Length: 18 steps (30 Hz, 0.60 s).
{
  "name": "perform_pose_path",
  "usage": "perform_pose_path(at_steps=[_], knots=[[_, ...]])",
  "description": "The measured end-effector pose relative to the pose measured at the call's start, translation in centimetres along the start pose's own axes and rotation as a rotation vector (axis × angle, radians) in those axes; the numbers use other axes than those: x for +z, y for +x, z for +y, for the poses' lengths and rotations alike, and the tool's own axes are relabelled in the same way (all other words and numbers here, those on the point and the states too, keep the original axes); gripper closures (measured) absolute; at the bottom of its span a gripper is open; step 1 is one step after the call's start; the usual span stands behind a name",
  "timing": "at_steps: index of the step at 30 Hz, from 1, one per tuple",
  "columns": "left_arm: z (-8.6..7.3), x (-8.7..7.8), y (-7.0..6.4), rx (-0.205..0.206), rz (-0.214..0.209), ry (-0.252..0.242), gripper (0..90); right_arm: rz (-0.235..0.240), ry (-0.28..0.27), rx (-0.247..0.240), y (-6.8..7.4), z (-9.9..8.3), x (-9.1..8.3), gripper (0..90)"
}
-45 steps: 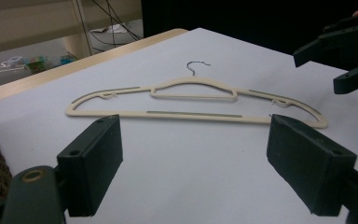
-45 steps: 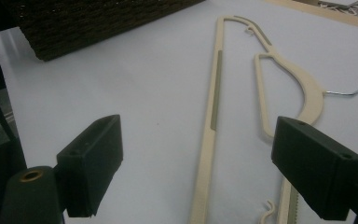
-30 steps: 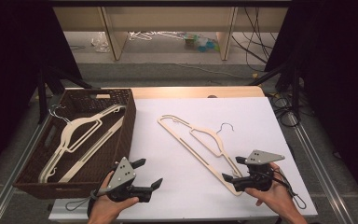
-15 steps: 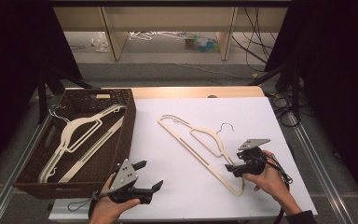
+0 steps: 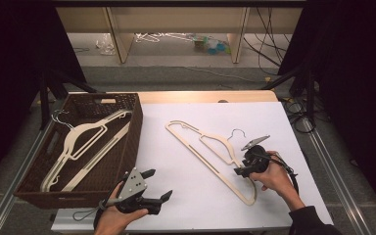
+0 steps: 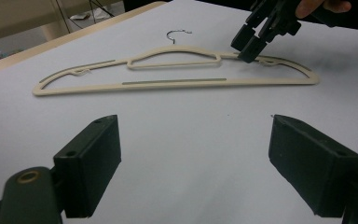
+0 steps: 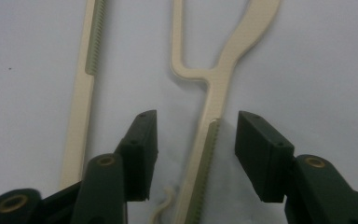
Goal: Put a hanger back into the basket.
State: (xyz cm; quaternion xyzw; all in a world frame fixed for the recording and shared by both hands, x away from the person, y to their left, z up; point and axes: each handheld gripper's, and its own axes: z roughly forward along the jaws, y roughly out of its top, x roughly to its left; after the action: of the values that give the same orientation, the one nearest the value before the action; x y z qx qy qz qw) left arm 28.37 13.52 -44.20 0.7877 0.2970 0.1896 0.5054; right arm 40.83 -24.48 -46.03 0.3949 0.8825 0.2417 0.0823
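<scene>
Lying on white table (image 5: 186,196), cream hanger (image 5: 210,159) sits btwn right hand-held gripper's (image 5: 241,171) open jaws; left hand-held gripper (image 5: 159,183) open, empty.

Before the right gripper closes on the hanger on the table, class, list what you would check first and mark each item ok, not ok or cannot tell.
1. Right gripper jaws open: ok.
2. Hanger arm between those jaws: ok.
3. Jaws low enough to catch the arm: cannot tell.
4. Left gripper open and away from the hanger: ok.
5. Basket has space beside the hangers inside: ok.
</scene>
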Motion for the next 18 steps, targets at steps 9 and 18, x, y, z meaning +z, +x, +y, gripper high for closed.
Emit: perform_pose_path(at_steps=[9,18], knots=[[-0.1,0.1,0.1,0.015,-0.007,0.013,16.8,-0.023,0.092,-0.039,-0.1,0.9,0.7,59.1],[-0.2,0.2,0.1,0.031,-0.004,0.019,17.3,-0.038,0.140,-0.061,0.1,1.6,0.8,70.9]])
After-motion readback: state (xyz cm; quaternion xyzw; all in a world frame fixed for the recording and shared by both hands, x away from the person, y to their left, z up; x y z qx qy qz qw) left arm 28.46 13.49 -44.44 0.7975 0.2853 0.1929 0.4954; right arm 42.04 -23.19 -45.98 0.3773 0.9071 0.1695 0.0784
